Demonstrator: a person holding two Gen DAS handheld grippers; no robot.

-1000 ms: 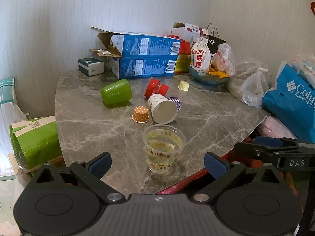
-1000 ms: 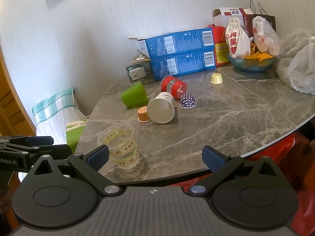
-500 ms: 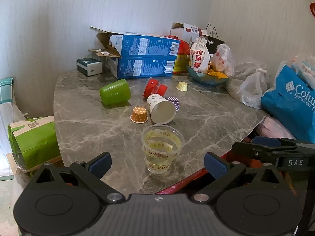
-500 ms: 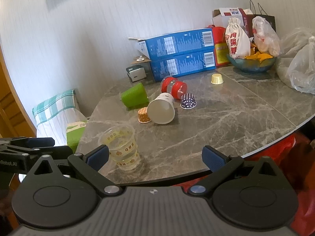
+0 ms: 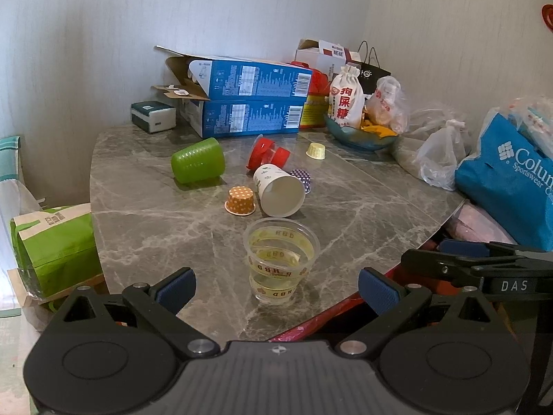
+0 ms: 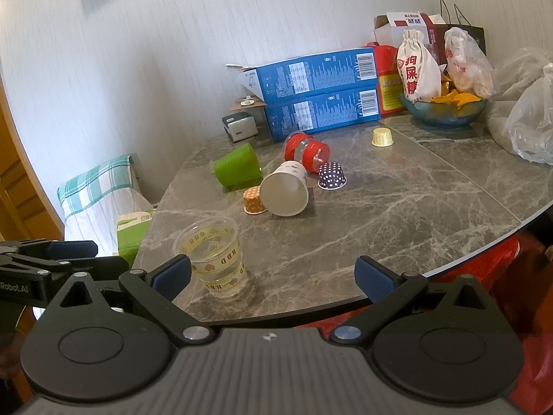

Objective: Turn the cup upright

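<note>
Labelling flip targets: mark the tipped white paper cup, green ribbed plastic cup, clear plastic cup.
tipped white paper cup [image 5: 282,194], left wrist view, open mouth
green ribbed plastic cup [image 5: 198,159], left wrist view, side wall
clear plastic cup [image 6: 217,259], right wrist view, side wall

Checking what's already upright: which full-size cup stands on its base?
The clear plastic cup nearest the grippers; the green ribbed cup and white paper cup lie sideways.
</note>
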